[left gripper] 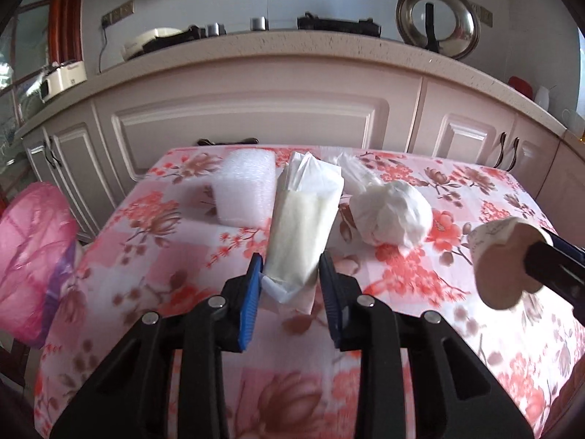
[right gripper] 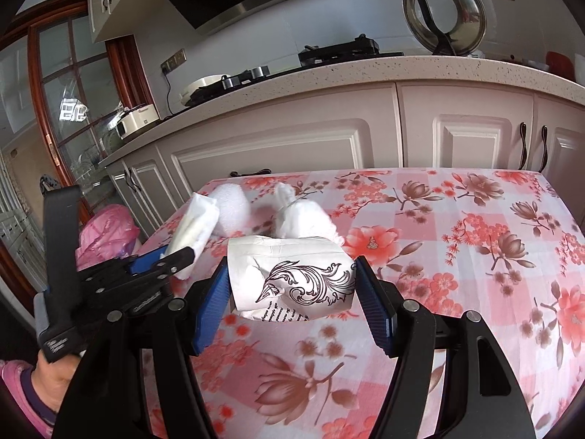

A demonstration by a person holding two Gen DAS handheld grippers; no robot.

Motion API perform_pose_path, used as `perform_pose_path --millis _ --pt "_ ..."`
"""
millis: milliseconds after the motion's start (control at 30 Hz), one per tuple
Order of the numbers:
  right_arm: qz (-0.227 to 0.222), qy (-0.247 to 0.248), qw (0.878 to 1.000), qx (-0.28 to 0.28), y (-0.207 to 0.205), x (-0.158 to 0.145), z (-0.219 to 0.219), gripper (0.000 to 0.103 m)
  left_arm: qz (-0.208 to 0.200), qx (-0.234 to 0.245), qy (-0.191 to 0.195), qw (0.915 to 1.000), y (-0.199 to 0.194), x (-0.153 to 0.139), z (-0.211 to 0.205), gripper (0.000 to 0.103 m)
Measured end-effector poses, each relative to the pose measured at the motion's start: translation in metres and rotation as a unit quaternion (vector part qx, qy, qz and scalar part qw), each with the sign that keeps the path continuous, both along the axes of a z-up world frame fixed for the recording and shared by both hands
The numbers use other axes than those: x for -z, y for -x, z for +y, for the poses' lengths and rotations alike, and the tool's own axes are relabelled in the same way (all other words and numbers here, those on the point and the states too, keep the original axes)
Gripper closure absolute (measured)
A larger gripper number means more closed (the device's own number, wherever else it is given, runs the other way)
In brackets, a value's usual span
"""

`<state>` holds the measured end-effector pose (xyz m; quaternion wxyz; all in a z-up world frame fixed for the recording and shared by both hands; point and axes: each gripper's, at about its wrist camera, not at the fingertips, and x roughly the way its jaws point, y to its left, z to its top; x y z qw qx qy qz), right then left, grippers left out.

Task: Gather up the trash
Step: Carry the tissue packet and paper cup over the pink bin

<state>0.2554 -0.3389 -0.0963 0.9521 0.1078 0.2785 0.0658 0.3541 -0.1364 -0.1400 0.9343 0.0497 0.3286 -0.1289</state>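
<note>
Left wrist view: left gripper (left gripper: pixel 290 267) pinches a tissue packet (left gripper: pixel 301 226); right gripper (right gripper: pixel 292 281) clamps a paper cup (right gripper: pixel 292 278).

On the tabletop (left gripper: pixel 153 256), a foam block (left gripper: pixel 245 192) lies left of a knotted bag (left gripper: pixel 393 214). A tissue pack (left gripper: pixel 301 226) is raised between them, a paper cup (right gripper: pixel 292 278) further right. A lined bin (left gripper: pixel 31 256) stands off the left edge; cabinets (left gripper: pixel 248 119) behind.

A steel pot lid (left gripper: pixel 438 21) leans on the speckled countertop (left gripper: pixel 292 45) above pale cabinets (right gripper: pixel 278 146).
</note>
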Motion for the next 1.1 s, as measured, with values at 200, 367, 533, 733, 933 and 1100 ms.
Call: perform_pose_path --millis 200,367,533,733,933,1100 --pt "-0.012 0.005 1.000 -0.015 0.025 -0.009 0.020 0.040 -0.038 0.003 0.018 0.9991 0.060 -0.022 0.023 0.072" --pt "-0.023 0.017 0.999 -0.037 0.042 -0.018 0.045 0.040 -0.066 -0.003 0.029 0.9974 0.099 -0.036 0.045 0.072" --pt "-0.028 0.027 0.998 -0.054 0.049 -0.021 0.072 0.040 -0.076 -0.019 0.044 0.9960 0.120 -0.042 0.070 0.072" --pt "-0.023 0.041 0.996 -0.079 0.042 -0.022 0.104 0.040 -0.081 -0.058 0.044 0.9941 0.129 -0.041 0.113 0.072" --pt "-0.024 0.059 0.990 -0.124 0.028 -0.022 0.148 0.040 -0.090 -0.092 0.052 0.9903 0.132 -0.047 0.154 0.072" --pt "-0.035 0.075 0.983 -0.163 0.008 -0.026 0.188 0.040 -0.113 -0.120 0.051 0.9850 0.136 -0.059 0.184 0.072"
